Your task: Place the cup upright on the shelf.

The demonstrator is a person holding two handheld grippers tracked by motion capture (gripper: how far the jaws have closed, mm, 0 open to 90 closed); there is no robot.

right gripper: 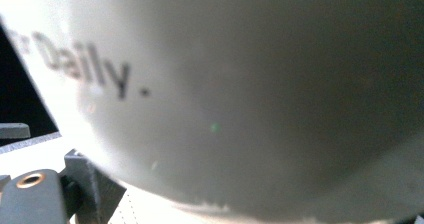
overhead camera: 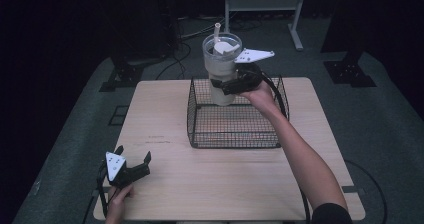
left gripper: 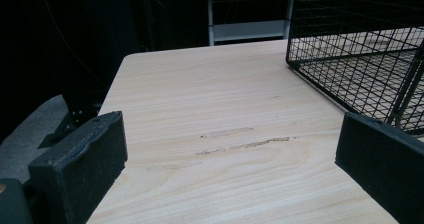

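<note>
The right gripper (overhead camera: 226, 86) is clenching its fingers around the pale lidded plastic tumbler with straw (overhead camera: 221, 69), upright above the black wire basket (overhead camera: 235, 134), while the left gripper (overhead camera: 134, 163) is resting released on the light wooden bench (overhead camera: 225, 179)

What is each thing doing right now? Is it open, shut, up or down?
Tumbler: upright, lid and straw on, held up over the back of the basket.
Right gripper: shut on the tumbler.
Left gripper: open, holding nothing, low at the table's near left.
Wire basket: standing on the table, nothing resting in it.
</note>
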